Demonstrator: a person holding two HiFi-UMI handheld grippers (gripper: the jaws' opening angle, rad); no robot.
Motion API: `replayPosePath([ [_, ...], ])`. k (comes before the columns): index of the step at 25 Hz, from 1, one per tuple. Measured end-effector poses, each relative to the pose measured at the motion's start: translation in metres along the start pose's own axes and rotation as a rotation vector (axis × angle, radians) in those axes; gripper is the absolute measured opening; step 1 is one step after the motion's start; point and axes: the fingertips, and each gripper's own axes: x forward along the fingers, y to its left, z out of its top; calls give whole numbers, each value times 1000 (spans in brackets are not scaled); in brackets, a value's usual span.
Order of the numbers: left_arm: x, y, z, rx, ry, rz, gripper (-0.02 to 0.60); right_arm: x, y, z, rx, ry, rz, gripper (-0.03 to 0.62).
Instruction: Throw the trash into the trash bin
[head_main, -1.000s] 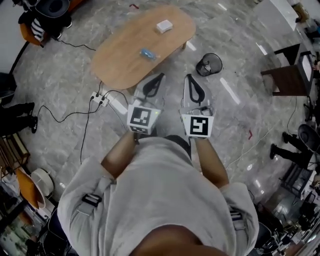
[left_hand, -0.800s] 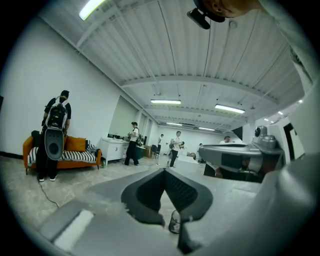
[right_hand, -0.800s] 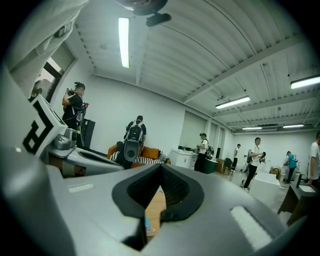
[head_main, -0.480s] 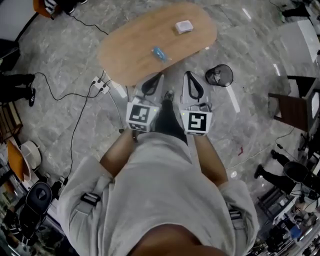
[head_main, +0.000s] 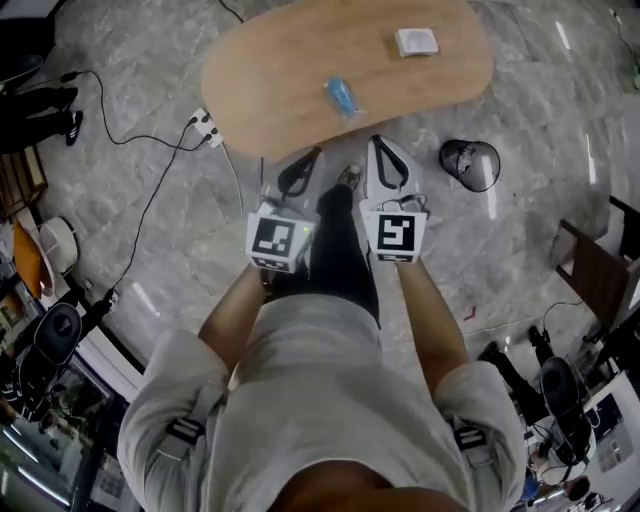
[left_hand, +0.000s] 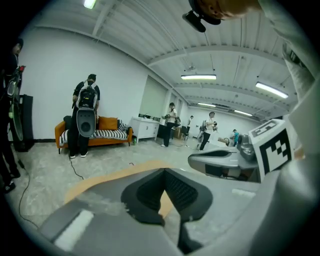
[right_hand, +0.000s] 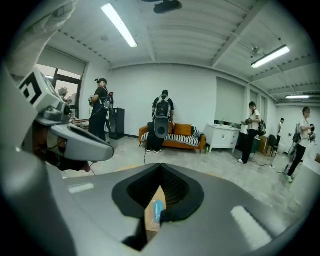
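A blue wrapper (head_main: 342, 97) lies on the oval wooden table (head_main: 270, 80), and a small white packet (head_main: 415, 42) sits nearer the table's far end. The black mesh trash bin (head_main: 470, 163) stands on the floor to the right of the table. My left gripper (head_main: 318, 152) and right gripper (head_main: 378, 142) are held side by side just short of the table's near edge, both shut and empty. In the right gripper view the blue wrapper (right_hand: 156, 210) shows ahead through the slit below the right gripper (right_hand: 160, 166). The left gripper (left_hand: 163, 170) has its tips together over the table (left_hand: 100, 177).
A white power strip (head_main: 205, 125) with black cables lies on the marble floor left of the table. The person's dark leg and shoe (head_main: 340, 220) stand between the grippers. A dark chair (head_main: 590, 270) is at right. People and an orange sofa (right_hand: 175, 131) are beyond.
The person has stepped toward the table, so table and bin now sit closer to the grippers. Both grippers stayed side by side and shut, dipping toward the table edge.
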Motion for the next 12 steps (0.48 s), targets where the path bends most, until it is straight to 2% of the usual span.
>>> replayPosePath([
  [5, 43, 30, -48, -107, 8, 30, 20, 48, 5, -44, 5, 65, 83, 8],
  [9, 66, 44, -99, -164, 24, 55, 18, 70, 14, -96, -31, 139, 115, 8],
  [12, 84, 52, -146, -177, 56, 68, 20, 89, 14, -143, -33, 228, 122, 8],
])
